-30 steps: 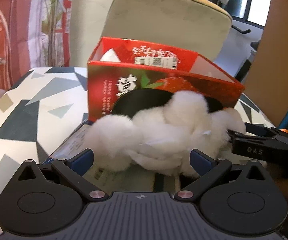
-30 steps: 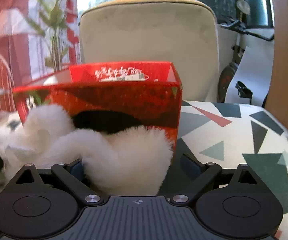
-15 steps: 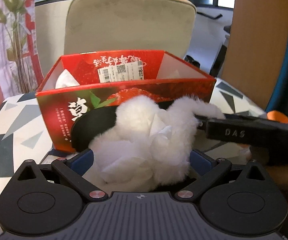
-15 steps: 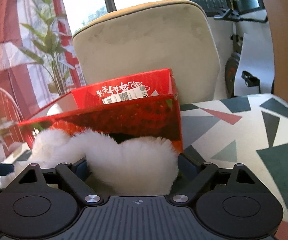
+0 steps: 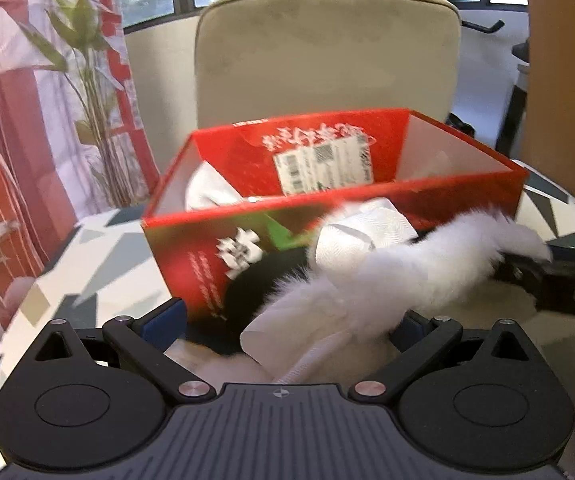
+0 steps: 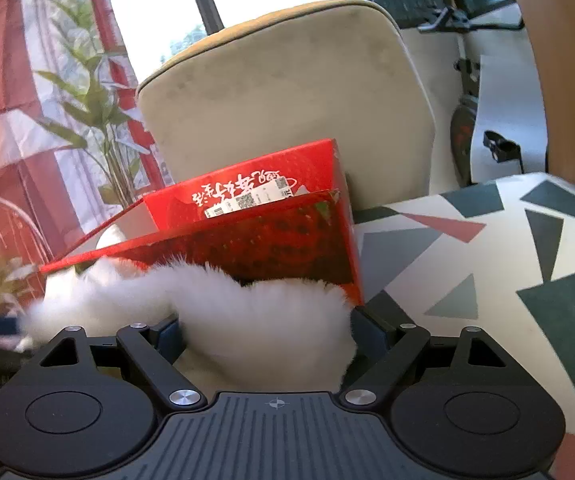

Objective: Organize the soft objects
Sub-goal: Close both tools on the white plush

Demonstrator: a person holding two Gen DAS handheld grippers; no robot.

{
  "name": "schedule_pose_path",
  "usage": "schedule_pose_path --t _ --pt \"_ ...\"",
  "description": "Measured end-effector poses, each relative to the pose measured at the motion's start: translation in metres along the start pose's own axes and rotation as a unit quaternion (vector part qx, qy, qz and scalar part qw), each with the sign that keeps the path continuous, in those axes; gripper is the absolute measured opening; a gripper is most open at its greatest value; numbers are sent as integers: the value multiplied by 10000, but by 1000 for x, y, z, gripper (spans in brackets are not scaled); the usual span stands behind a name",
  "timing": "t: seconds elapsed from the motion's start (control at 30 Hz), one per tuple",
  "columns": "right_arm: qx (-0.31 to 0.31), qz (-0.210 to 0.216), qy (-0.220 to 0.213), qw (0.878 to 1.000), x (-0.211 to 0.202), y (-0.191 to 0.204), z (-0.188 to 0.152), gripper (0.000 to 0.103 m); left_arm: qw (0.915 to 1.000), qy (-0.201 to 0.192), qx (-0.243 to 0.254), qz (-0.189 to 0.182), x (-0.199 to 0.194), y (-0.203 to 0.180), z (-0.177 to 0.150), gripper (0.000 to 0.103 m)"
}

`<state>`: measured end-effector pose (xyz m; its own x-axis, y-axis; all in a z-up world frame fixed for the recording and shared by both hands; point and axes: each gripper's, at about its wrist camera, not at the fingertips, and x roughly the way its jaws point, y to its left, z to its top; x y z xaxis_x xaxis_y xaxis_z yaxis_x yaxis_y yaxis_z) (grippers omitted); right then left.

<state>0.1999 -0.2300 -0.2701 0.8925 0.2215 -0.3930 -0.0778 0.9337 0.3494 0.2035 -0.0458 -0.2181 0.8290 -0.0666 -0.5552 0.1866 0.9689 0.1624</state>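
A white fluffy plush [image 5: 387, 280] with a white satin label hangs between both grippers, just in front of an open red strawberry box [image 5: 247, 248]. My left gripper [image 5: 287, 320] is shut on one end of the plush. My right gripper [image 6: 265, 330] is shut on the other end of the plush [image 6: 263, 320], close against the red box [image 6: 287, 240]. The right gripper also shows in the left wrist view [image 5: 567, 284], at the right. Another white soft item [image 5: 207, 192] lies inside the box at its left.
The box stands on a table [image 6: 487, 264] with a white cloth with grey and red triangles. A beige chair back [image 5: 327, 60] stands right behind the box. A potted plant [image 6: 87, 120] and red curtains are at the left.
Both grippers have risen with the plush, which now hangs stretched between them near the box's front rim. The box's inside shows more from above.
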Motion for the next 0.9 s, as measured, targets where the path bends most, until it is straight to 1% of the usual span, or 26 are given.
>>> schedule_pose_path --t 0.1,0.2,0.27,0.37,0.4,0.47,0.5,0.53,0.57,0.6,0.63,0.67,0.7,0.77,0.83,0.9 --pt "-370 -101 -80 9992 -3 7 -2 81 9999 -49 65 132 2 0 2 103" --pt "-650 -199 -58 9977 -5 10 -5 76 9999 48 7 109 4 -1 1 103" --pt "-643 -242 34 9976 -4 8 -7 69 9998 201 -16 82 6 1 -3 103" --pt "-558 -175 236 9980 -1 4 -11 62 9994 342 -11 -2 5 2 -9 102" --pt "-578 -162 304 9977 0 4 -13 60 9993 360 -9 -29 5 3 -11 100" --pt "-585 -99 404 9974 2 3 -18 52 9989 410 -100 -178 3 7 -14 93" --pt "-554 -66 426 9975 3 2 -18 51 9985 443 -185 -276 3 9 -15 88" --pt "-523 -42 414 9978 3 1 -18 48 9977 460 -292 -397 1 11 -18 84" --pt "-489 3 397 9980 3 0 -18 41 9970 469 -375 -491 -1 13 -19 81" --pt "-443 60 392 9982 2 -2 -19 38 9962 469 -445 -578 -2 14 -21 73" --pt "-394 99 387 9984 2 -4 -19 35 9951 448 -524 -713 -3 16 -23 62" --pt "-347 158 357 9986 0 -5 -20 31 9939 423 -594 -826 -6 17 -23 57" --pt "-304 223 315 9988 -1 -7 -19 29 9927 393 -674 -916 -7 19 -22 51" --pt "-246 387 177 9988 -7 -10 -21 23 9908 268 -817 -1045 -12 22 -21 48" --pt "-171 511 59 9985 -11 -14 -20 19 9898 154 -884 -1102 -16 24 -18 47" --pt "-106 568 0 9983 -14 -16 -20 17 9902 171 -830 -1106 -16 21 -16 48"
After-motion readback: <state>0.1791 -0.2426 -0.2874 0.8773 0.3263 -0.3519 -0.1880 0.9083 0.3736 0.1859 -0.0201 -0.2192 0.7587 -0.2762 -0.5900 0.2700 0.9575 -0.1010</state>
